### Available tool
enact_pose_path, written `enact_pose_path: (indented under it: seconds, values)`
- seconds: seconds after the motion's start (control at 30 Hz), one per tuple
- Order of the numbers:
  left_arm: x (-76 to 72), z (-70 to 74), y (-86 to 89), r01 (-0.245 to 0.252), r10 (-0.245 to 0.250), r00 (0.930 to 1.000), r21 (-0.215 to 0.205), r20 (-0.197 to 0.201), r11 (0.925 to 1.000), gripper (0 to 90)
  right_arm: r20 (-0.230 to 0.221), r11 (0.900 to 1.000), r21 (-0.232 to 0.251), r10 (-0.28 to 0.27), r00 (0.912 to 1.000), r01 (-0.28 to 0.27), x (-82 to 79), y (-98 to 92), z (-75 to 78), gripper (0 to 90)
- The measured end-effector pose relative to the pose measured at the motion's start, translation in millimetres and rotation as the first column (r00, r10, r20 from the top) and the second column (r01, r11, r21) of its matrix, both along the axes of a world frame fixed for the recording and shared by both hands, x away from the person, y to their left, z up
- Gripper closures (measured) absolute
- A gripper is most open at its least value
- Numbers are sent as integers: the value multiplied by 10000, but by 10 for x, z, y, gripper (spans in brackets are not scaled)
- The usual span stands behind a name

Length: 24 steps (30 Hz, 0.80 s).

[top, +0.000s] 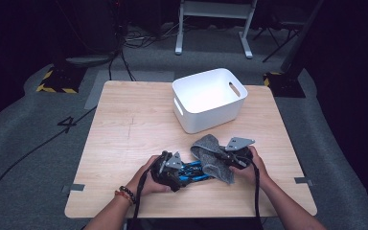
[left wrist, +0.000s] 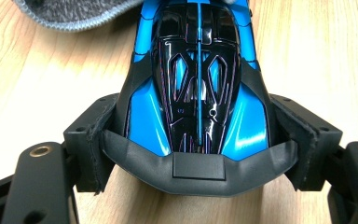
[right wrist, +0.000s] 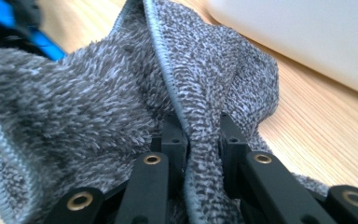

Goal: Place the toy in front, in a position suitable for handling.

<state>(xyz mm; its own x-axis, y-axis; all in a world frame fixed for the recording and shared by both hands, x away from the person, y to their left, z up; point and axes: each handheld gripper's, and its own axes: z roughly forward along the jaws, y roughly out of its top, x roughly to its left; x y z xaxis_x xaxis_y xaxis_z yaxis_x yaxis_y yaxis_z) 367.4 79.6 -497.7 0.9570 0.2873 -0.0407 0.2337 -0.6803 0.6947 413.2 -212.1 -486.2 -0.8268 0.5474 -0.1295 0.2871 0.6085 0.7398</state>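
A blue and black toy car (left wrist: pixel 198 88) is clamped at its rear end between the jaws of the left gripper (left wrist: pixel 198 154), low over the wooden table (top: pixel 124 124). A grey cloth (right wrist: pixel 121 107) is pinched by the right gripper (right wrist: pixel 204 140) and laid against the car's front, near a white bin (top: pixel 210 98).

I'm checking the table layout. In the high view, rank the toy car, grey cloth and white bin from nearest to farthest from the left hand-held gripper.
1. Blue toy car: clamped in the left hand-held gripper, at the near edge.
2. Grey cloth: just right of it, draped over the car's far end, pinched by the right hand-held gripper.
3. White bin: farthest, toward the table's far right.
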Motion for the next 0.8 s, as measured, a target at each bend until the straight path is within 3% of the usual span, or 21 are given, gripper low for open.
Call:
enact_pose_path:
  seconds: [0.1,0.17,0.27,0.3,0.33,0.4,0.5,0.7,0.8]
  values:
    - [10,-8,32,97,-97,9998,-36,-145,9999,244,5,9995,-67,-318,9995,318,52,9,-56,766]
    - [3,-4,33,161,-162,9997,-35,-198,9999,244,-73,9997,-72,-236,9997,235,54,13,-74,764]
    - [-1,-8,26,258,-261,9993,-116,-255,9996,244,-138,9996,-196,186,9997,-189,42,22,-91,762]
    - [-2,-11,20,253,-255,9993,-110,-272,9996,244,-339,9974,-186,686,9971,-692,31,27,-84,767]
    - [-2,-14,14,249,-251,9994,-99,-257,9996,244,-339,9974,-186,686,9971,-692,31,27,-84,767]
    - [1,-16,2,254,-255,9995,-35,-207,9997,243,-572,9909,-202,1316,9897,-1329,1,44,-79,772]
    - [18,-31,3,199,-197,9994,48,-274,9998,237,-605,9800,-590,1867,9806,-1902,-42,66,-53,787]
    - [65,-29,43,-46,49,9994,91,-334,9999,215,-1112,9695,-438,2352,9656,-2412,-60,31,-35,797]
    - [84,-33,62,-436,439,9986,95,-308,9990,161,-1326,9601,-488,2669,9546,-2753,-82,35,-21,797]
